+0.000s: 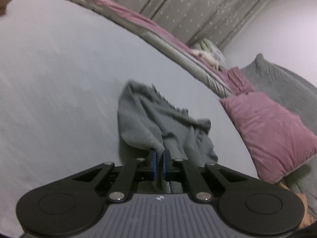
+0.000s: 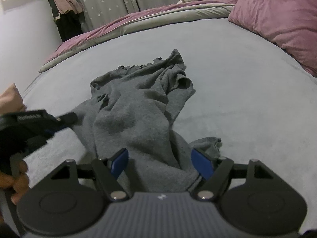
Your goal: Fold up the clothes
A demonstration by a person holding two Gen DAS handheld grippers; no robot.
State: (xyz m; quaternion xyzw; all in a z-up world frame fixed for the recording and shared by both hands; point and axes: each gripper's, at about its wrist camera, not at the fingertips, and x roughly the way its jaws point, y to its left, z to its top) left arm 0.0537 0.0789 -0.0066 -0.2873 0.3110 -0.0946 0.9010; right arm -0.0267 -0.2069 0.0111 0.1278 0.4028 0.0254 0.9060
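Two blue pads (image 1: 153, 163) of the left gripper (image 1: 159, 155) are pressed together on an edge of the grey garment (image 1: 158, 123), pinching a fold of it so the cloth drapes away from the tips. From the right wrist view, the right gripper (image 2: 161, 163) has its blue pads (image 2: 202, 165) spread wide, straddling the near end of the same garment without gripping it; cloth lies between and under the fingers.

That garment, a soft grey knit top with a frilled hem at its far edge, sits crumpled in the middle of the pale grey bedsheet (image 2: 237, 99). One sleeve end (image 2: 215, 141) pokes out just beside the right finger. Whether the pinched edge is a shoulder or a side seam is hard to tell through the bunching.

A pink pillow (image 2: 277, 19) lies off to the right, well apart, and a pink and grey quilt (image 2: 118, 25) runs along the far side of the bed.

The step in hand looks like spreading the top flat before any fold. To do it well, the right fingers should close on a single layer at a matching corner, not a bundle, then both grippers draw apart evenly and low so the cloth lays out smooth rather than twisted.
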